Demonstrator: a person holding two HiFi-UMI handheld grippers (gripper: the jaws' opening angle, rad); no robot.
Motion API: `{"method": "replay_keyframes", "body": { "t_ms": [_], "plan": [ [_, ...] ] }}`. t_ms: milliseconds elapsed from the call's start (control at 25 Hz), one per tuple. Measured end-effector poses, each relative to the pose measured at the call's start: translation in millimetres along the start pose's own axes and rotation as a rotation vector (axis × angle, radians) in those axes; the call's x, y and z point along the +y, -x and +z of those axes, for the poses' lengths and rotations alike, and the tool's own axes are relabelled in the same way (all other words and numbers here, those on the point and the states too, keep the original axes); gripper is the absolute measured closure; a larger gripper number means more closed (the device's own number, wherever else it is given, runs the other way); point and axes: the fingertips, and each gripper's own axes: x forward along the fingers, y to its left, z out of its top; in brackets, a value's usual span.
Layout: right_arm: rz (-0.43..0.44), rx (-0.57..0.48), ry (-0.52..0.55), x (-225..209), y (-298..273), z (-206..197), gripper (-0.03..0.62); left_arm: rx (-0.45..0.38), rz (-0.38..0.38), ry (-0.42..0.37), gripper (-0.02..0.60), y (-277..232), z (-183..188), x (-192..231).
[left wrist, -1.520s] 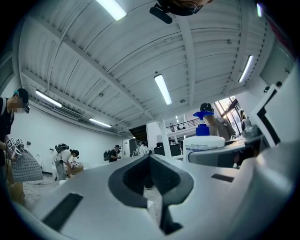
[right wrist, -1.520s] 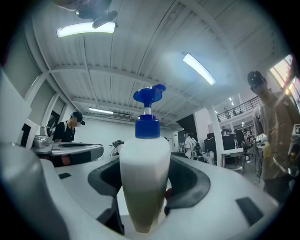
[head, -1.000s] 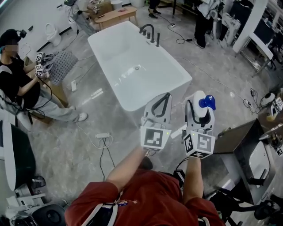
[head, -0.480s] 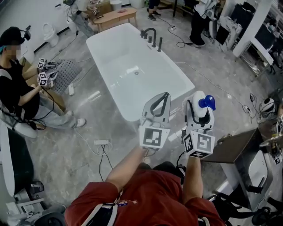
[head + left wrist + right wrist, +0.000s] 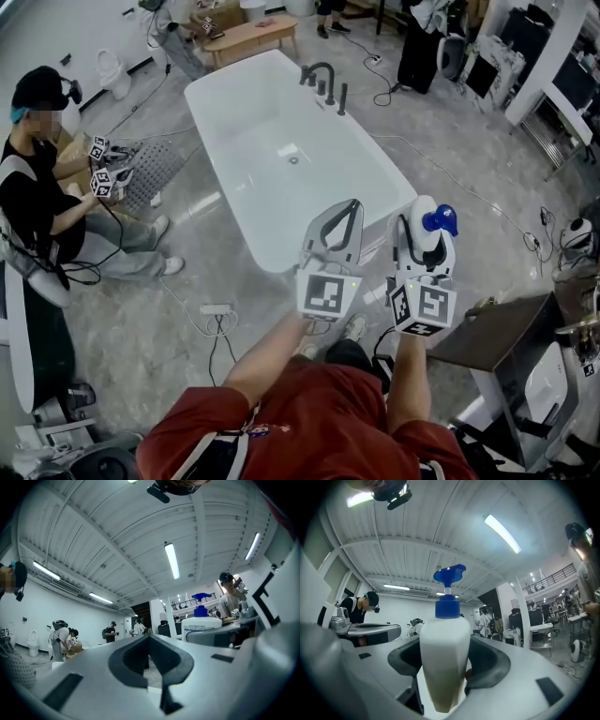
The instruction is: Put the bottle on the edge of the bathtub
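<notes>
A white pump bottle [image 5: 424, 212] with a blue pump head [image 5: 439, 220] stands upright between the jaws of my right gripper [image 5: 424, 227], which is shut on its body. The right gripper view shows the bottle [image 5: 445, 653] filling the gap of that gripper [image 5: 445, 641]. My left gripper [image 5: 352, 204] is held beside it on the left, tips together, nothing in it; its jaws [image 5: 150, 637] meet, and the bottle [image 5: 200, 623] shows to their right. Ahead lies the white bathtub [image 5: 244, 159]. Both grippers hover over the floor just short of its near right corner.
A black faucet [image 5: 319, 75] stands on the tub's far right side. A person [image 5: 47, 178] sits at the left holding marker cubes, next to a mesh basket [image 5: 150, 164]. A power strip with cables [image 5: 217, 309] lies on the floor. A dark table [image 5: 487, 337] is at my right.
The bathtub has come slightly closer and lower in the head view, and the table at the right has slid down. Both grippers keep the same pose, the bottle still held.
</notes>
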Motion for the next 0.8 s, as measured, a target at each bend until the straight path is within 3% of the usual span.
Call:
{"method": "replay_keyframes", "body": {
  "t_ms": [480, 560, 800],
  "plan": [
    [0.010, -0.005, -0.005, -120, -77, 6, 0.326, -0.001, 0.011, -0.023, 0.566, -137, 1, -44],
    [0.010, -0.007, -0.011, -141, -86, 5, 0.326, 0.000, 0.017, 0.002, 0.566, -156, -3, -54],
    [0.021, -0.010, -0.031, -187, -105, 0, 0.326, -0.019, 0.035, -0.017, 0.566, -197, -11, -73]
  ]
}}
